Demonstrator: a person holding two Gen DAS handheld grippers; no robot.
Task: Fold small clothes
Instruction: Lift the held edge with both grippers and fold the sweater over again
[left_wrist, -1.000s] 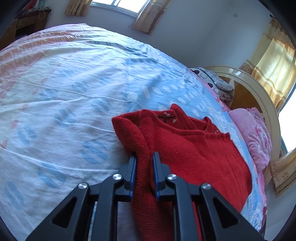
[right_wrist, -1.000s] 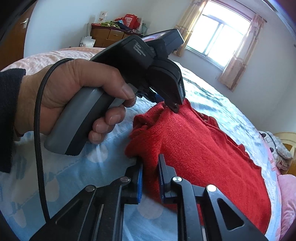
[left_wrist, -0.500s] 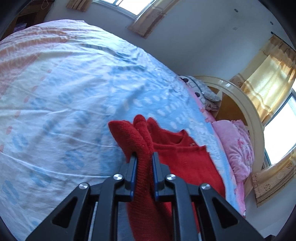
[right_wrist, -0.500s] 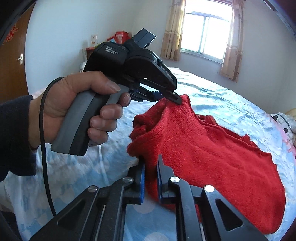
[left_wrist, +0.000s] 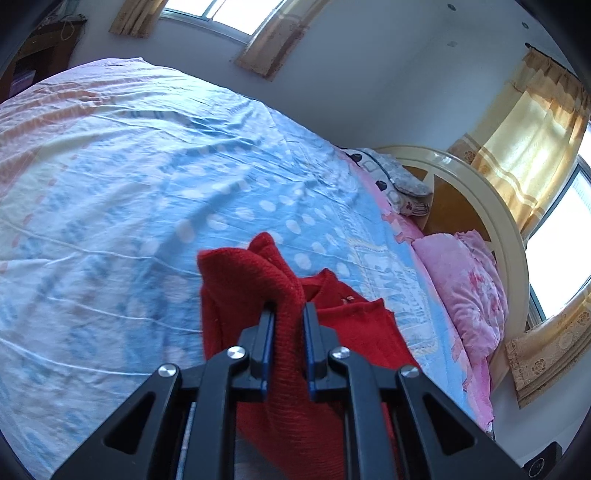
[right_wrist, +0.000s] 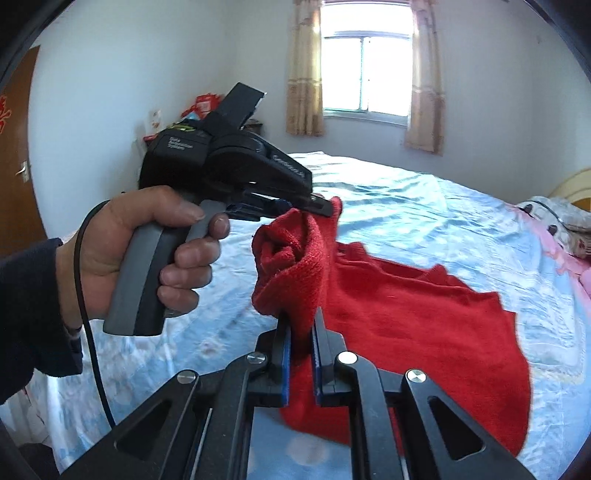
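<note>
Both tools pinch one edge of the red sweater: the left tool clamps a bunched fold, the right tool another beside it, likely so the edge lifts evenly for folding over. The rest of the sweater trails on the bed.

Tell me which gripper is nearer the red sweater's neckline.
Left. The left gripper clamps the red sweater right beside its neckline; the right gripper clamps a bunched fold farther from it.
</note>
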